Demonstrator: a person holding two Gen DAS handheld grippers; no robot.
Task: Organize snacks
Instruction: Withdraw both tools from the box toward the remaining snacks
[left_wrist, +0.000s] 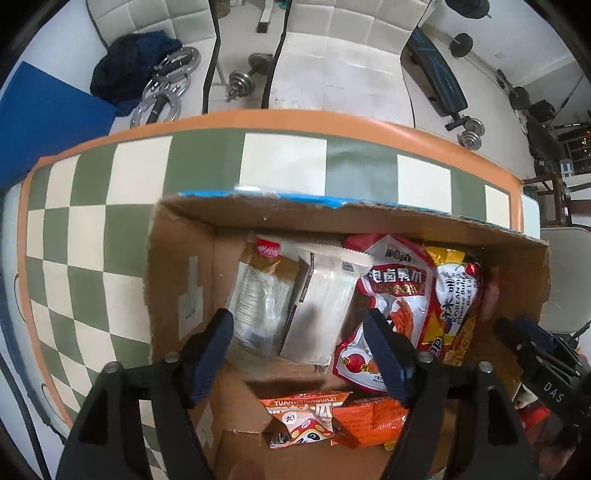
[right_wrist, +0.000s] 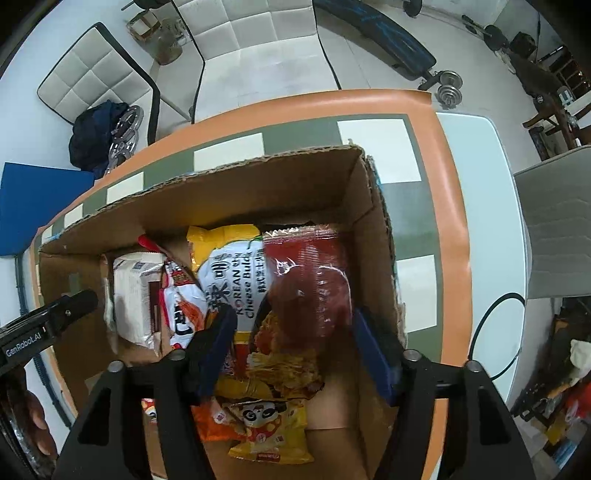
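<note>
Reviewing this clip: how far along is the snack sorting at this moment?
Done: the brown cardboard box already holds several packets, among them a white pouch, a red-and-white duck-feet bag, a yellow Korean cheese noodle pack and a clear red-tinted packet. In hand: nothing; the left gripper and right gripper hang open over the box. Whether any snacks remain outside the box cannot be seen.

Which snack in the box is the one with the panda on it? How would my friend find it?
Start at the cardboard box on the checkered table. Look at the near end of the pile, just below the big noodle packet that says Korean Cheese. The panda packet is small and bright yellow, the only one with a cartoon panda face.
</note>
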